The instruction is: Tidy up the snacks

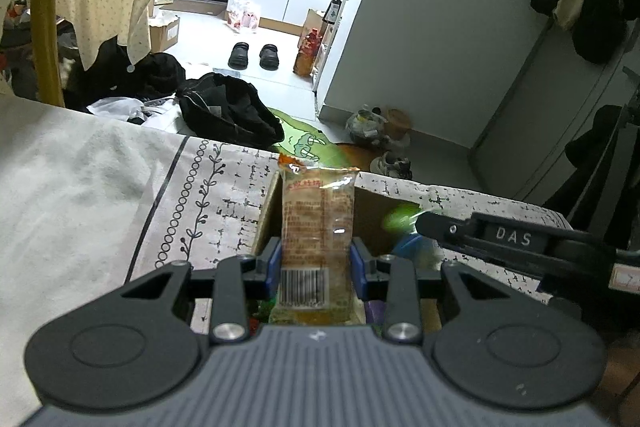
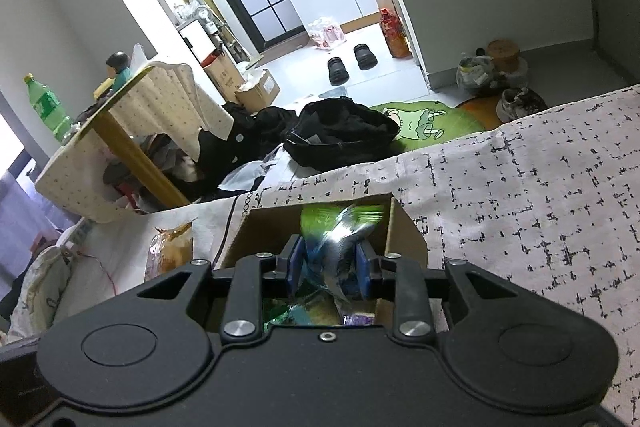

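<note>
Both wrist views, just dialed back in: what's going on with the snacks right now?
Each gripper has a snack. The left gripper is shut on a clear orange packet, barcode facing the camera, held upright over the cardboard box on the patterned bedspread. The right gripper is shut on a green and blue foil packet, blurred, also over the box. More wrapped snacks lie inside the box below the fingers. Neither packet has been let go yet.

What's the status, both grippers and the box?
Left gripper shut on orange snack pack, above cardboard box. Right gripper shut on green-blue snack bag over the box. Nothing blocking.
</note>
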